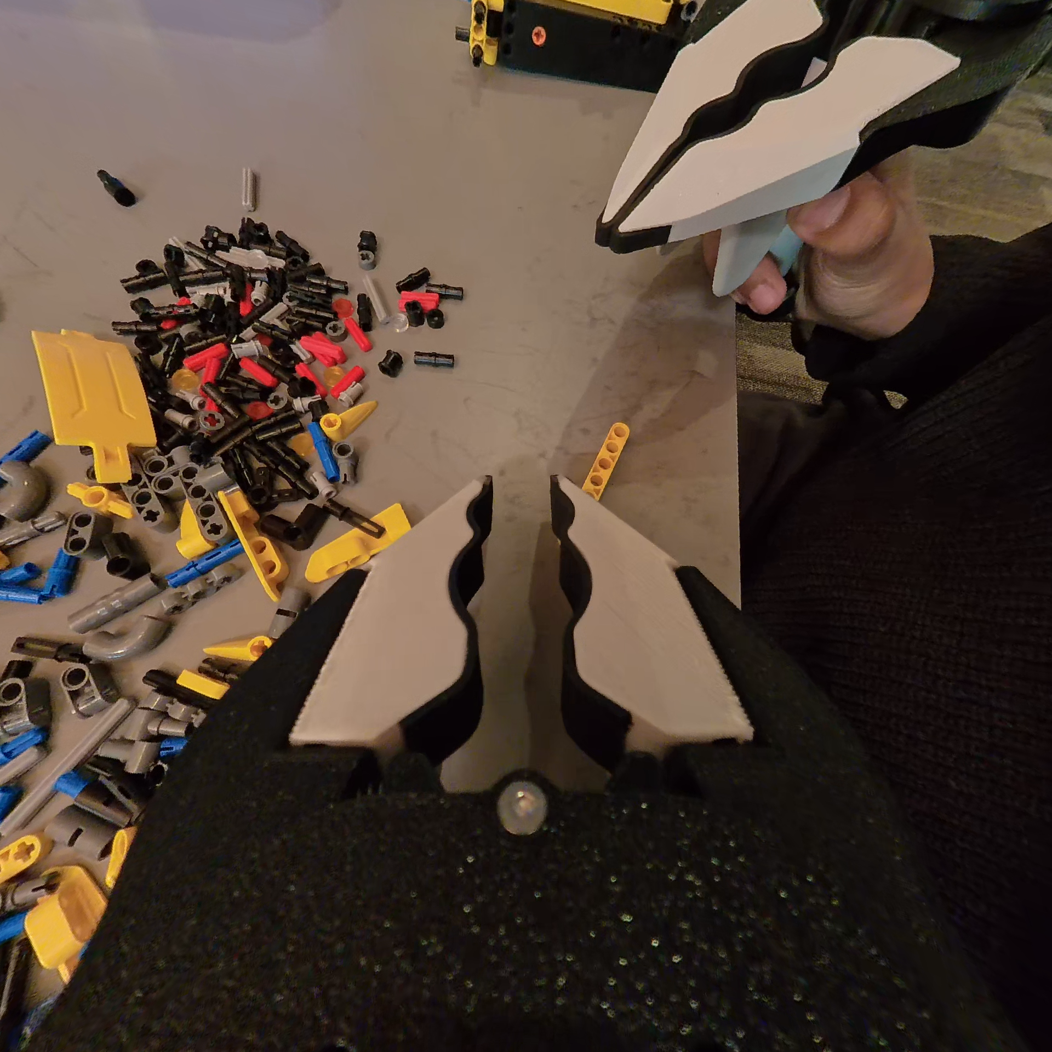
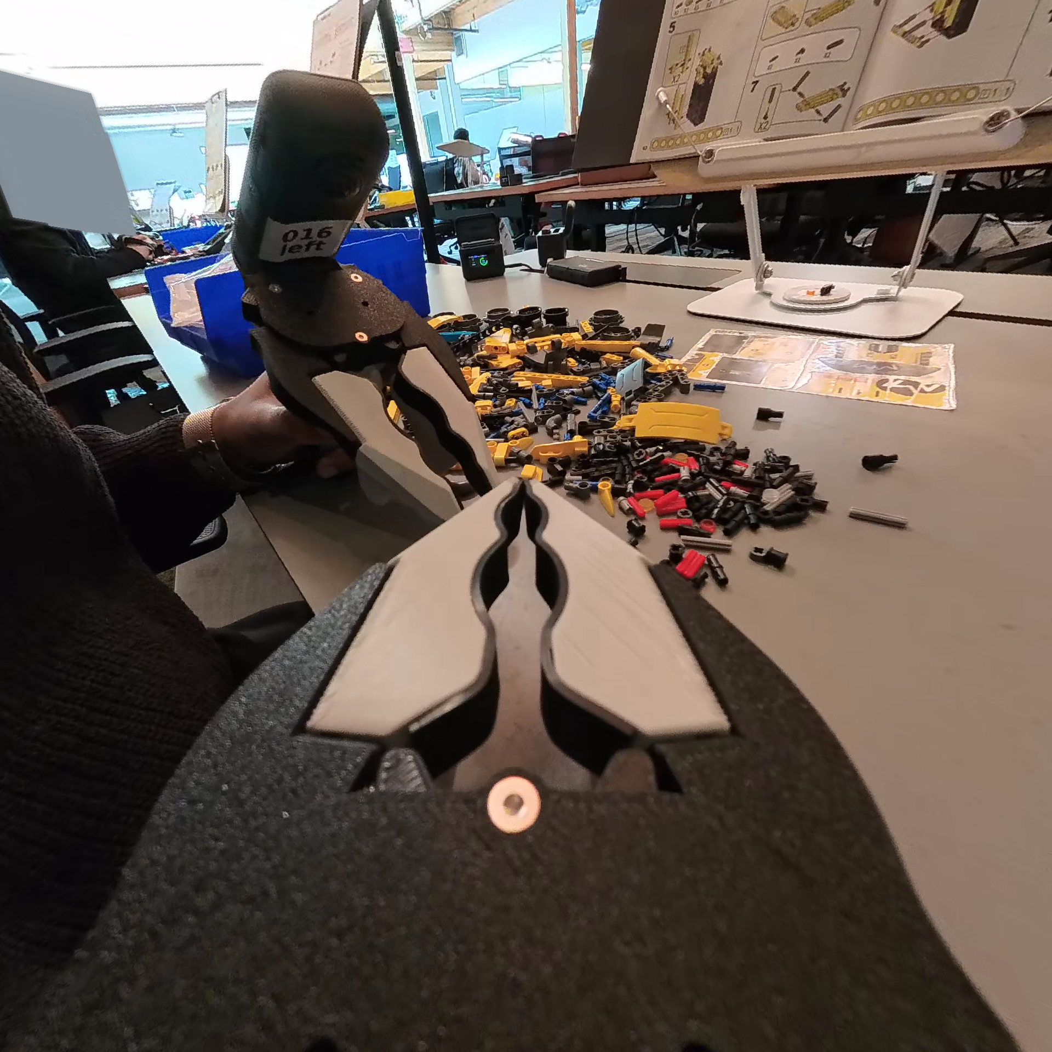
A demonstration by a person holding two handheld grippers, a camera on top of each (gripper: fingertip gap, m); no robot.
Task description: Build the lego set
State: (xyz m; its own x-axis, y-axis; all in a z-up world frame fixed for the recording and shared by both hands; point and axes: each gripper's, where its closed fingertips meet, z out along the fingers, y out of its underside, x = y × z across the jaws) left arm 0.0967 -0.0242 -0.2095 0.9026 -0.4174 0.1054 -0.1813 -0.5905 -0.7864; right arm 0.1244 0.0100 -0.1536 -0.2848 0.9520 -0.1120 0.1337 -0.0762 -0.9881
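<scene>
Overhead, two claws above one grey tabletop [image 1: 512,171]. Left claw [image 1: 521,484] spread, nothing between its tips, hovering close over bare surface near the tabletop's edge, just beside one yellow holed beam [image 1: 606,461] lying alone. Right claw [image 2: 522,484] with tips pressed together and empty, raised off the surface, held in a hand [image 1: 848,256]. One sprawling heap of small building parts [image 1: 250,353] to the left: black, red, grey, blue and yellow pins and connectors, too many to count. One large yellow panel [image 1: 94,398] at the heap's edge. Two strays apart from the heap: one black pin [image 1: 116,188], one grey axle [image 1: 249,188]. One partly built black-and-yellow block [image 1: 569,34] at the far side. One open instruction booklet [image 2: 825,62] propped on one white stand [image 2: 825,301], one sticker sheet [image 2: 820,367] flat beneath it. Two blue bins [image 2: 227,319] behind, the nearer holding a clear plastic bag [image 2: 182,290]; other contents hidden.
</scene>
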